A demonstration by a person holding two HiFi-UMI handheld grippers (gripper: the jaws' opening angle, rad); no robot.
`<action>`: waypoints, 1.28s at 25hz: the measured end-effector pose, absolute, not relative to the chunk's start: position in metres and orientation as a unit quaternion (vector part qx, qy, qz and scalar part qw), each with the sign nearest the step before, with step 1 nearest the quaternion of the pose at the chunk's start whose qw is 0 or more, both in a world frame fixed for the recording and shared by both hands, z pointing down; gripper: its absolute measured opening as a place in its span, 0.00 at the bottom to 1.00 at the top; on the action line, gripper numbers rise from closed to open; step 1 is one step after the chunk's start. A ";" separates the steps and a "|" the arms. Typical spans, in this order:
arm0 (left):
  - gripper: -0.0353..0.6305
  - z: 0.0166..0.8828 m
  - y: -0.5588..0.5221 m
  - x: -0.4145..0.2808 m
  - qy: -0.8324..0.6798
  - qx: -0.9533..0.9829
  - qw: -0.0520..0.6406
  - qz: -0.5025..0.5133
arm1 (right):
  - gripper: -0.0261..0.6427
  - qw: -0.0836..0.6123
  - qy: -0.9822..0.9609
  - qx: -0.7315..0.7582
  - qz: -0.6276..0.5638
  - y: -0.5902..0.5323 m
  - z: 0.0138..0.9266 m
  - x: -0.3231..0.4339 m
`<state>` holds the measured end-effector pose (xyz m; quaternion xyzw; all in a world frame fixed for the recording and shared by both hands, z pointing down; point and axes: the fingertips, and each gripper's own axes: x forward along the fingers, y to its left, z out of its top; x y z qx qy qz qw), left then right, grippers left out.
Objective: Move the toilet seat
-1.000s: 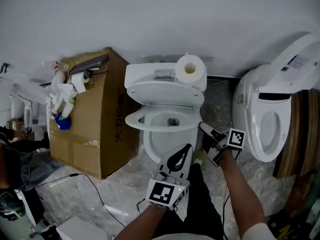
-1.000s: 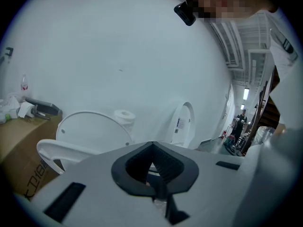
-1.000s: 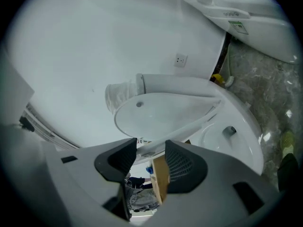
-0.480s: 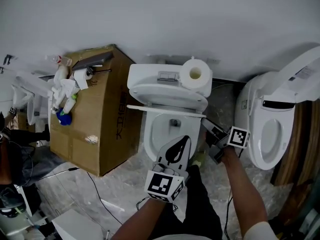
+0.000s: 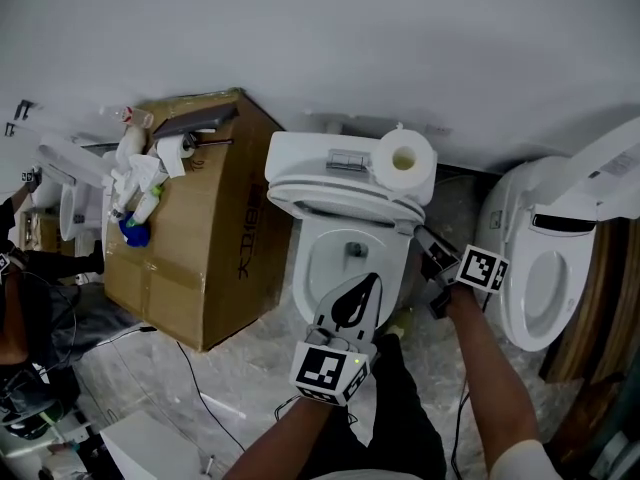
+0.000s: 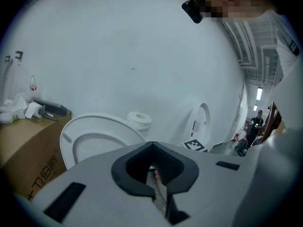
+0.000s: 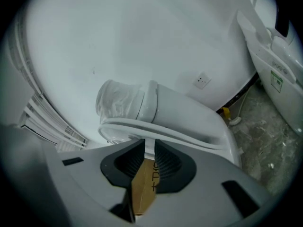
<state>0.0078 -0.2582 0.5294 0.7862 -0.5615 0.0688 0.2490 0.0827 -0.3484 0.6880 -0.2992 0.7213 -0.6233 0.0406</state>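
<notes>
We are standing over the toilet, and the toilet seat [image 5: 338, 208] is standing raised, tipped back close against the lid [image 5: 345, 182] at the 12 o'clock side of the open bowl [image 5: 345, 266]. We are pinching the seat's rim at its 3 o'clock end with the right gripper [image 5: 424, 240]. In the right gripper view the jaws are sitting narrow, clamping the seat's thin white edge between the ridged pads [image 7: 165, 159].

The left gripper [image 5: 372, 284] is hovering at the bowl's 6 o'clock, above its front lip. Its jaws are meeting at the tips, closed on themselves, and are gripping no object.

A toilet paper roll [image 5: 405, 158] is resting on the tank [image 5: 305, 158], at 1 o'clock from the bowl. A cardboard box [image 5: 190, 258] is sitting at 9 o'clock, just beside the toilet, with bottles [image 5: 135, 183] heaped on its far corner. A second toilet [image 5: 545, 268] with its lid up is showing at 3 o'clock, beyond our right arm.
</notes>
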 end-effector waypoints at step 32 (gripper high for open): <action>0.07 0.420 -0.196 -0.025 -0.502 0.835 0.219 0.058 | 0.09 -0.055 0.868 -0.365 -0.331 -0.232 0.472 0.039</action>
